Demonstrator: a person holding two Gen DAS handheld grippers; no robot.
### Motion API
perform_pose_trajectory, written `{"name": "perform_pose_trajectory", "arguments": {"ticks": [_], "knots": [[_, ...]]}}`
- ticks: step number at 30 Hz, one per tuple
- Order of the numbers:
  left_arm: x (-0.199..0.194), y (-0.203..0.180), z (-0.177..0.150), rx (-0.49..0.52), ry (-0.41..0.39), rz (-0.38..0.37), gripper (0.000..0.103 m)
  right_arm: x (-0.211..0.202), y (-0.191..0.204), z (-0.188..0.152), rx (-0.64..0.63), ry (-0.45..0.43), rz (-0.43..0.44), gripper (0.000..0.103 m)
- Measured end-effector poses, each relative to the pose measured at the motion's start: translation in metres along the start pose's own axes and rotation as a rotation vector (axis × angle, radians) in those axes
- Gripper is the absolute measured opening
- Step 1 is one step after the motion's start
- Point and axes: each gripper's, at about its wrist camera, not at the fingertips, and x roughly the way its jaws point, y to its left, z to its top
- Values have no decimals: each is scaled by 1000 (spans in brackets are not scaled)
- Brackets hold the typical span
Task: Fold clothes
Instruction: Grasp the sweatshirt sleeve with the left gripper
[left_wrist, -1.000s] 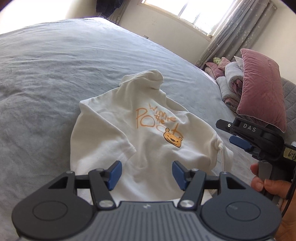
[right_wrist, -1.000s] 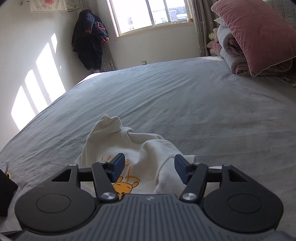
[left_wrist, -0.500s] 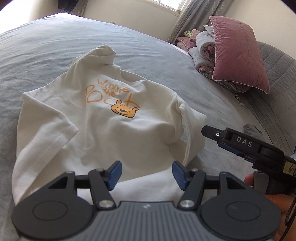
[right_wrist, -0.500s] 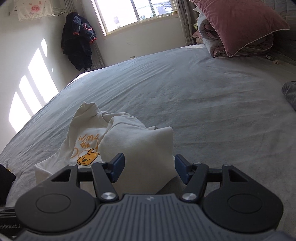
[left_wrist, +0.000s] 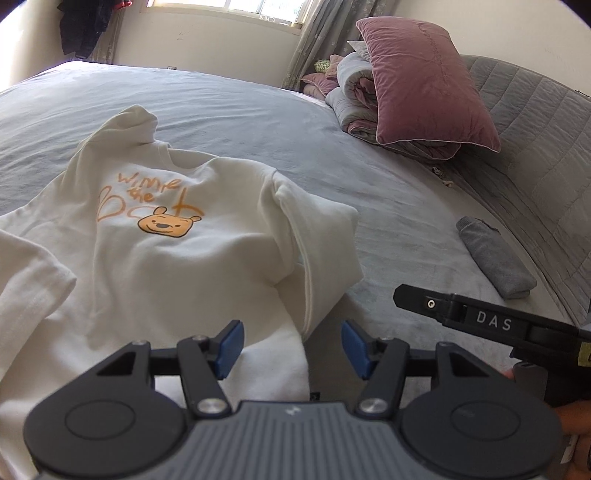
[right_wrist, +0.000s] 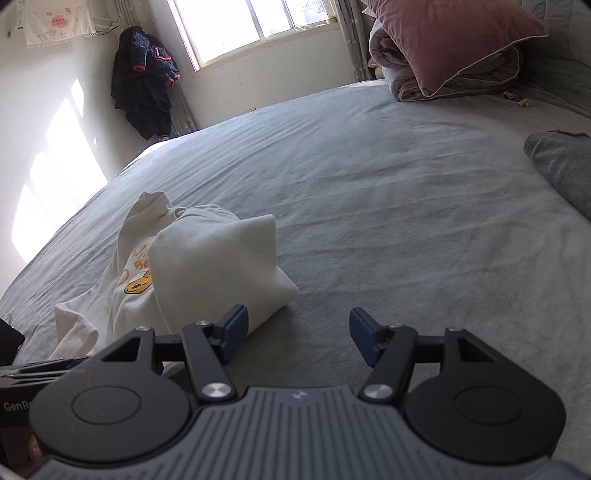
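A white cotton T-shirt with an orange bear print (left_wrist: 177, 236) lies print-up on the grey bed (left_wrist: 388, 206), just ahead of the left tongs (left_wrist: 291, 349). Both the left and the right tongs (right_wrist: 298, 334) gape wide, holding nothing. The right sleeve (right_wrist: 218, 266) lies doubled over, likely a fold begun. Since a second ago both tongs have swung rightward; the right tongs now face mostly bare bedding, with a grey rolled cloth (left_wrist: 495, 258) beyond.
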Motion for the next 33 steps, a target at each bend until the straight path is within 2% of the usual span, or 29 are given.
{"name": "perform_pose_trajectory", "arguments": {"ticks": [3, 8, 10, 15, 18, 19, 21, 22, 23, 24, 28, 33], "knots": [[3, -5, -3, 28, -23, -6, 54, -3, -14, -4, 26, 3, 5, 65], [7, -19, -9, 86, -46, -9, 51, -3, -21, -4, 53, 53, -58, 65], [8, -25, -12, 113, -52, -13, 51, -4, -23, -5, 51, 67, -56, 65], [15, -39, -19, 178, -79, 11, 51, -8, -27, -15, -14, 69, -83, 67], [23, -40, -19, 173, -84, 27, 51, -5, -23, -25, -78, 72, -57, 68], [25, -40, -20, 171, -87, 31, 51, -5, -21, -30, -112, 70, -50, 69], [30, -40, -20, 172, -90, 42, 51, -5, -15, -41, -188, 57, -50, 82], [33, -41, -20, 174, -89, 48, 50, -4, -13, -48, -225, 48, -61, 85], [35, -41, -19, 174, -87, 49, 48, -3, -11, -54, -257, 44, -68, 92], [38, -42, -18, 172, -85, 47, 47, -2, -11, -57, -280, 36, -71, 103], [48, -43, -16, 157, -75, 50, 41, 2, -7, -72, -371, 5, -84, 103], [57, -42, -9, 114, -61, 92, 22, 2, -9, -74, -378, -7, -75, 103]]}}
